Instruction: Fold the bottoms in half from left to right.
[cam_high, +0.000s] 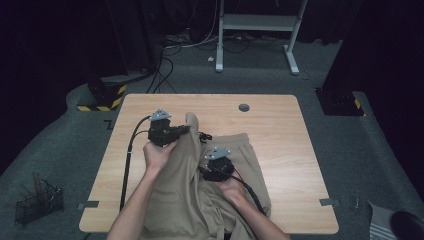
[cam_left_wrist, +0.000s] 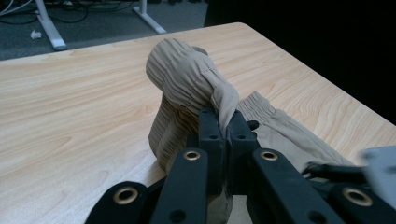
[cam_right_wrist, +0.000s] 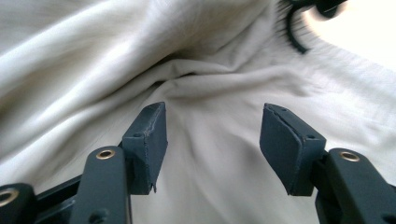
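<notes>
A pair of beige trousers (cam_high: 185, 185) lies crumpled on the wooden table (cam_high: 280, 145), running from the middle toward the near edge. My left gripper (cam_high: 186, 129) is shut on a bunched fold of the trousers (cam_left_wrist: 187, 79) and holds it raised above the tabletop; in the left gripper view the cloth is pinched between the pads of the gripper (cam_left_wrist: 227, 128). My right gripper (cam_high: 209, 169) sits low over the trousers near their elastic waistband (cam_high: 240, 140). In the right gripper view that gripper (cam_right_wrist: 212, 135) stands open just above the pale cloth (cam_right_wrist: 210, 93), with no fold caught between its fingers.
A grey cable grommet (cam_high: 244, 107) sits in the table's far side. Black cables trail from both grippers across the table. On the floor stand a wire basket (cam_high: 37, 202) at the near left and a white desk frame (cam_high: 260, 22) beyond the table.
</notes>
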